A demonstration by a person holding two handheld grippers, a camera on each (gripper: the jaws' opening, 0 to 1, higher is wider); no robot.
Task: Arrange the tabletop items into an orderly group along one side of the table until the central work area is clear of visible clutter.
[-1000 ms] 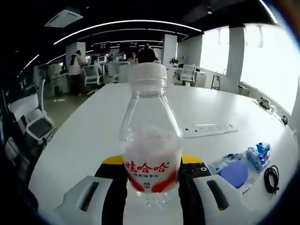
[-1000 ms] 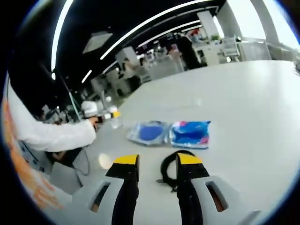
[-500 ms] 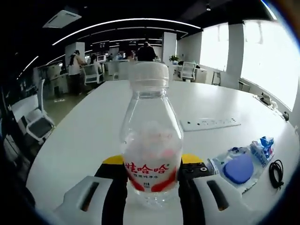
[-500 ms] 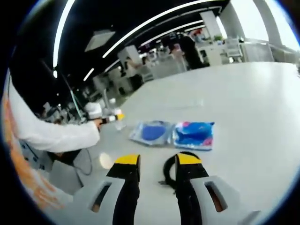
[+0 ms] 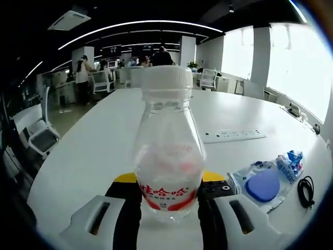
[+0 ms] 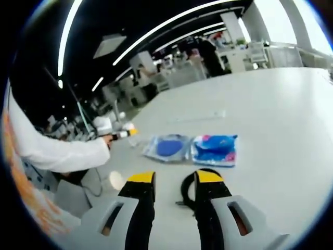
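The left gripper (image 5: 169, 200) holds the bottle (image 5: 167, 151) standing up between its jaws over the table (image 5: 88, 151), while the right gripper (image 6: 174, 195), jaws open, has the cable (image 6: 188, 188) between them.

A clear plastic water bottle (image 5: 167, 156) with a white screw cap and a red-and-white label stands upright, close up between the left gripper (image 5: 169, 183)'s jaws, which press on its lower sides at the label; whether its base touches the white table (image 5: 104, 140) cannot be told. In the left gripper view, a flat plastic packet (image 5: 266, 180) with a round blue shape and blue print lies toward the table's right edge, a coiled black cable (image 5: 305, 188) just beyond it. A white power strip (image 5: 233, 135) lies flat farther back, near mid-table.
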